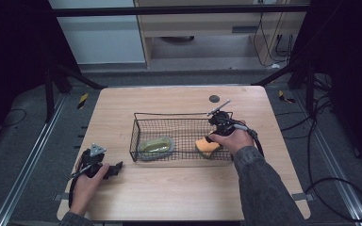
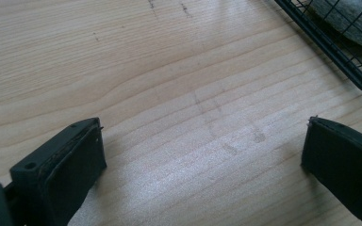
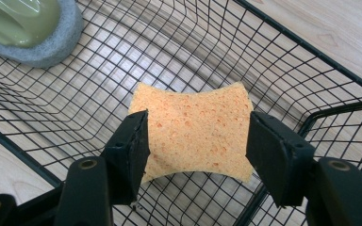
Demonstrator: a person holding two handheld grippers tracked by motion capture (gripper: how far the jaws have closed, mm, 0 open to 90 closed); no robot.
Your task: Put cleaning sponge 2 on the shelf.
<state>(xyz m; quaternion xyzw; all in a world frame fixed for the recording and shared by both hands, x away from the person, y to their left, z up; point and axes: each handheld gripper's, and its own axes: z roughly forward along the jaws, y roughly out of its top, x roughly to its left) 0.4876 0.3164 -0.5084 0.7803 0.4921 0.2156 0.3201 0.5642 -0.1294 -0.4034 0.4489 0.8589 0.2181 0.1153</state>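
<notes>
Right gripper [image 3: 195, 141], centre-right over the basket [image 1: 141, 120], jaws straddling an orange sponge [image 3: 195, 129]; left gripper [image 2: 202, 155] rests lower left, jaws wide.

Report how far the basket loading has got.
Done: the green scrubber lies in the basket. In hand: the right hand-held gripper straddles the orange sponge inside the basket, pads seemingly off it. Left: withdraw it; the left hand-held gripper rests open on the table.

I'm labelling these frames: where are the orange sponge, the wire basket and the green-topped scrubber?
orange sponge [image 3: 195, 127], right gripper view, its top face.
wire basket [image 1: 134, 136], high view, its left wall.
green-topped scrubber [image 1: 156, 146], high view, its green top.
</notes>
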